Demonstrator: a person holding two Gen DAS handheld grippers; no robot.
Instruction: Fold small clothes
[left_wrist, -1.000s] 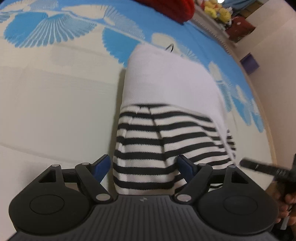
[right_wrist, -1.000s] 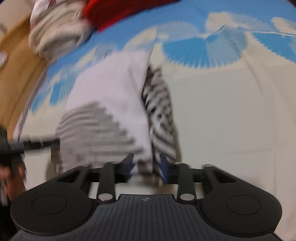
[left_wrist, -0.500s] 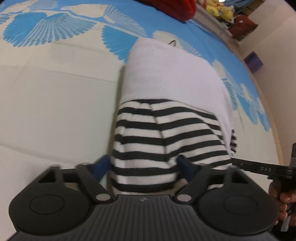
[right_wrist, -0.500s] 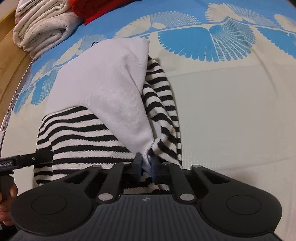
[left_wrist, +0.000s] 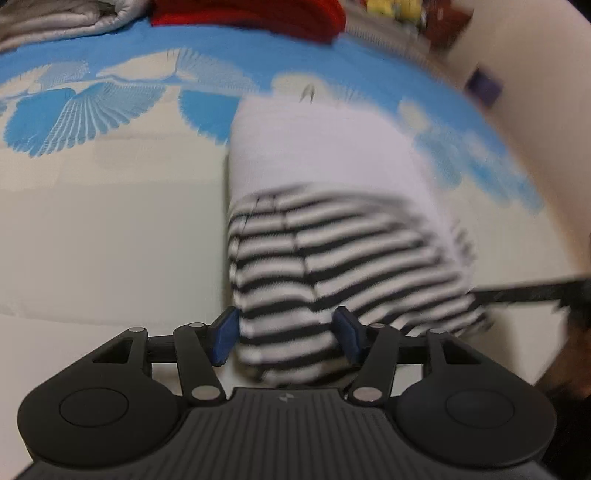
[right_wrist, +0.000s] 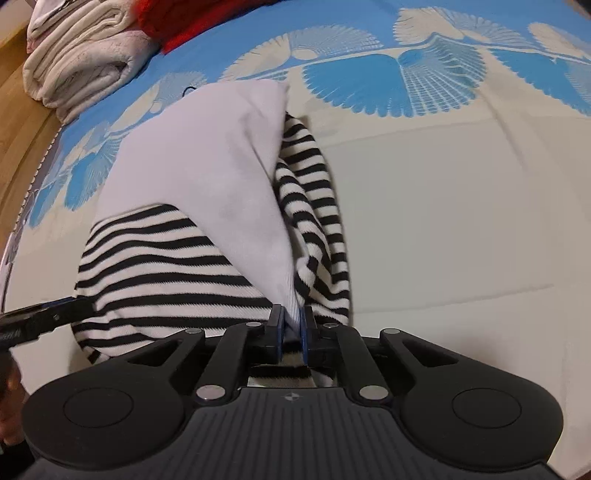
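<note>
Lying on the blue-and-cream patterned bed cover (left_wrist: 110, 229), the folded striped garment (left_wrist: 332, 236) runs with its long axis away from both cameras: striped hem near, plain white section far. In the left wrist view, the left gripper (left_wrist: 286, 334) sits low at the near hem with its jaws spread wide, one blue pad at each side of the striped fabric and neither pressing it; this view is motion-blurred. Cream cover extends bare to the left of the garment. In the right wrist view, the right gripper (right_wrist: 291, 332) points along the garment (right_wrist: 192, 206), with its jaws nearly together, pinching a white fold at the near right edge. Bare cover lies to the right. Folded white towels (right_wrist: 77, 62) and red fabric (right_wrist: 192, 18) sit at the far left corner.
</note>
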